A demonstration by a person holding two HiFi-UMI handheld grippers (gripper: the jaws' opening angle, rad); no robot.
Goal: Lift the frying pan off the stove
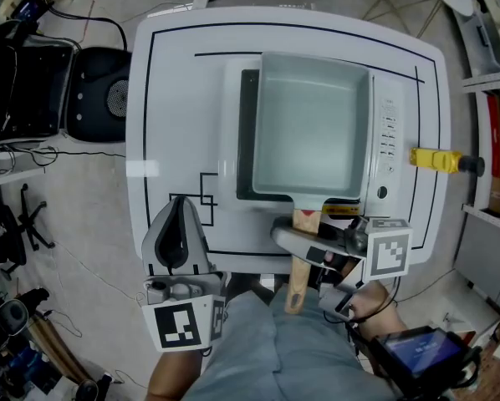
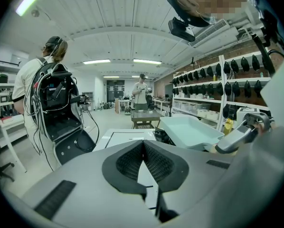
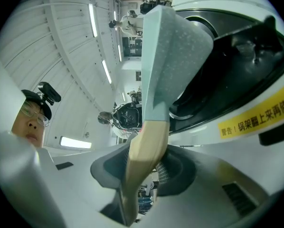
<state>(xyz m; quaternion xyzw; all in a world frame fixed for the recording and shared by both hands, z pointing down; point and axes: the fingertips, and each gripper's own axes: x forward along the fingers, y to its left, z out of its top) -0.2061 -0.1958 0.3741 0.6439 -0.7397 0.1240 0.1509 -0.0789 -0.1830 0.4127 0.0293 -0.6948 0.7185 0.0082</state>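
Jaws together and empty on our left gripper (image 1: 181,210), over the table's (image 1: 162,98) near edge. Centre, the frying pan (image 1: 313,128) sits on the stove (image 1: 390,98). With our right gripper (image 1: 283,234) we bracket its wooden handle (image 1: 297,282) narrowly, not clamped yet.

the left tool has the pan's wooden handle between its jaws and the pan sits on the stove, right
Wrong tool: the right gripper view shows the right tool has the pan's wooden handle between its jaws. The pan does sit on the stove.
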